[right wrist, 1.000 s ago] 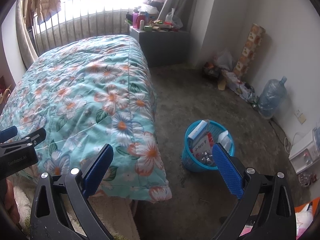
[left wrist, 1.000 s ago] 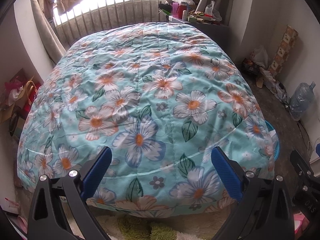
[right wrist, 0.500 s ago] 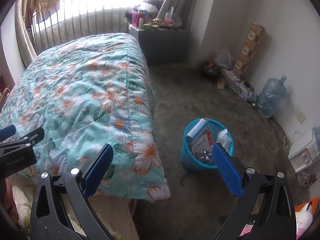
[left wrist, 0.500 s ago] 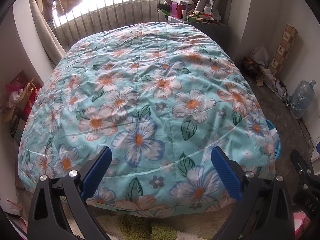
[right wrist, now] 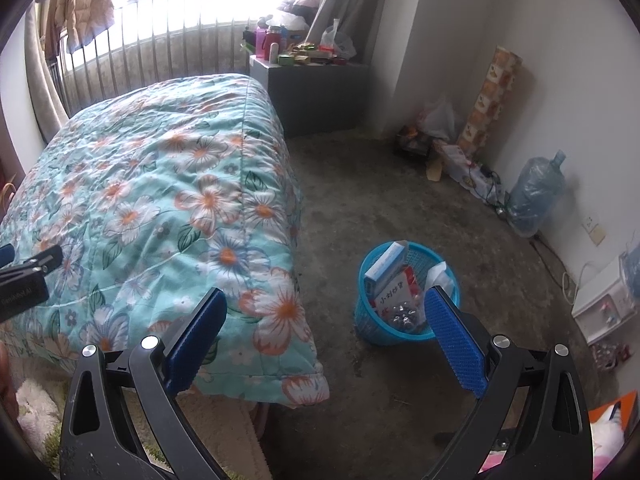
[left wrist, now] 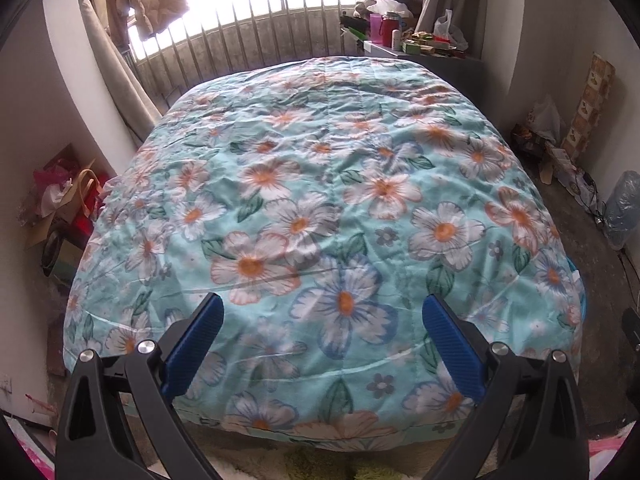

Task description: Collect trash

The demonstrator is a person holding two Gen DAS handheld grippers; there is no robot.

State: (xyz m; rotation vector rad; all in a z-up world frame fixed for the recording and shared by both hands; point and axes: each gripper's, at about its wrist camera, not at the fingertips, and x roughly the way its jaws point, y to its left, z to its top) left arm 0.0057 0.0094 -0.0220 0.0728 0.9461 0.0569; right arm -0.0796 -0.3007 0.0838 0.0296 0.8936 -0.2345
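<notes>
Trash (right wrist: pixel 394 286) sits packed in the blue basket (right wrist: pixel 374 330) on the floor beside the bed (right wrist: pixel 168 208) foot; both tools, left tool (left wrist: pixel 322 344) and right tool (right wrist: pixel 326 330), spread and empty, so scan near basket for leftovers before closing in.

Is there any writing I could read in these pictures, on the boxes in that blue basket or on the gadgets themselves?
Red and white box in the blue basket: handwritten characters, seemingly "小刘炒货", blurred and uncertain.
Blue and white box: print too small to read.
Left gripper body, seen in the right wrist view: faint lettering, too blurred to read.
Items on the grey cabinet: labels unreadable.
</notes>
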